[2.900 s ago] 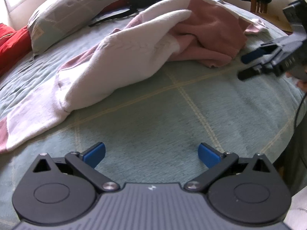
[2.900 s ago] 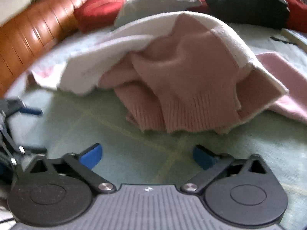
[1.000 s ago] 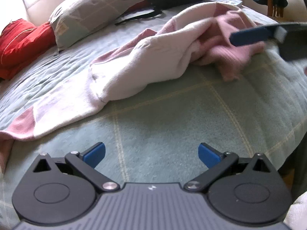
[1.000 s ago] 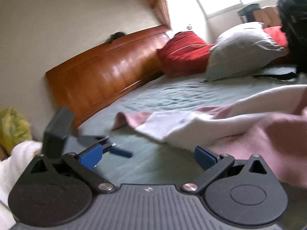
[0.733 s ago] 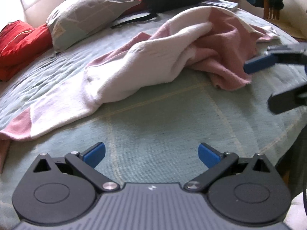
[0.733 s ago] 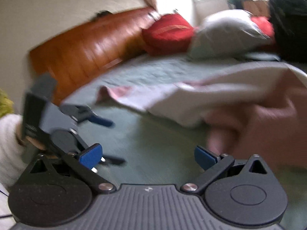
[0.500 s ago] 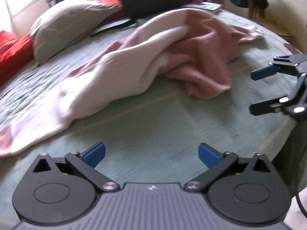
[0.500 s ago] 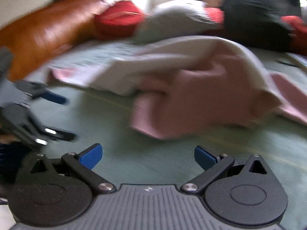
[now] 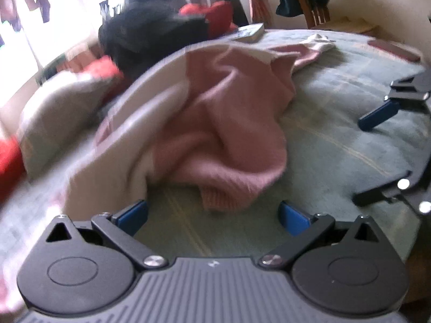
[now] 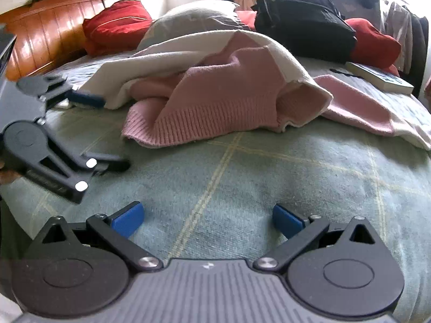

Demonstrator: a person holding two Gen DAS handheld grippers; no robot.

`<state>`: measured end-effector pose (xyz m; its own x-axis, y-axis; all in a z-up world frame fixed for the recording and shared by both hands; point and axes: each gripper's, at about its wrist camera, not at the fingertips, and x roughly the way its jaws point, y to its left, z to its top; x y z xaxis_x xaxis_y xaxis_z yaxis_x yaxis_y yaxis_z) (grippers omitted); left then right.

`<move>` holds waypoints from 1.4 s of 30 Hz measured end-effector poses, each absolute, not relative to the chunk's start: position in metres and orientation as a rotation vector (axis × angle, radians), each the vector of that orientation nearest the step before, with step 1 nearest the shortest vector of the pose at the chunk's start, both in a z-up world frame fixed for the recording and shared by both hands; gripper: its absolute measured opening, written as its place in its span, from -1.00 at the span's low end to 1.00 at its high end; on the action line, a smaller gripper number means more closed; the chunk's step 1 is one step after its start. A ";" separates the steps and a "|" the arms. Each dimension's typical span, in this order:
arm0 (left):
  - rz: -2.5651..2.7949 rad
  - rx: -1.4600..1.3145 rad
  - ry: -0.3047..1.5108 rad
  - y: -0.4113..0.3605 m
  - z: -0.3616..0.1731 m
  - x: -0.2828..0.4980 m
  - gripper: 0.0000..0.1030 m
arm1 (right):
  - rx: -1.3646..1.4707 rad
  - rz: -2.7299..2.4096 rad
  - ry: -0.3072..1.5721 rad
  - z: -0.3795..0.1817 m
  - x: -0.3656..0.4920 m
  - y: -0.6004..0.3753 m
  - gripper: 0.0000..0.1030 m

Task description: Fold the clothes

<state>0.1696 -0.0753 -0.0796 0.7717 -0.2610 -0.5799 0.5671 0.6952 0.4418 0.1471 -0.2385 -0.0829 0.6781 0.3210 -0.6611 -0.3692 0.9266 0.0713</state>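
On the bed (image 10: pixel 242 177), the sweater (image 10: pixel 215 102) is lying crumpled, unfolded, between both claws. Left claw (image 9: pixel 212 212) and right claw (image 10: pixel 207 216) are hovering with jaws spread wide and empty, apparently positioning to pinch the ribbed hem. Knit is soft, pink and cream; the quilt is green, checked.

I see one pink and white sweater (image 10: pixel 215 99) on one bed (image 10: pixel 269 177). I have two grippers, my left gripper (image 9: pixel 212 215) and right gripper (image 10: pixel 206 219). There is one grey pillow (image 10: pixel 194 18), one black bag (image 10: pixel 301 18) and one book (image 10: pixel 379 78).
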 end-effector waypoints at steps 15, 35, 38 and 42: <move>-0.471 1.295 0.184 -0.127 -0.111 0.146 0.73 | 0.111 0.390 0.777 -0.073 0.151 -0.258 1.00; -0.497 1.274 0.238 -0.133 -0.135 0.163 -0.70 | 0.175 0.376 0.800 -0.074 0.145 -0.269 1.00; -0.487 1.259 0.249 -0.135 -0.135 0.164 -0.73 | 0.187 0.374 0.801 -0.073 0.144 -0.271 1.00; -0.497 1.235 0.263 -0.132 -0.132 0.162 -0.73 | 0.185 0.368 0.801 -0.074 0.143 -0.269 1.00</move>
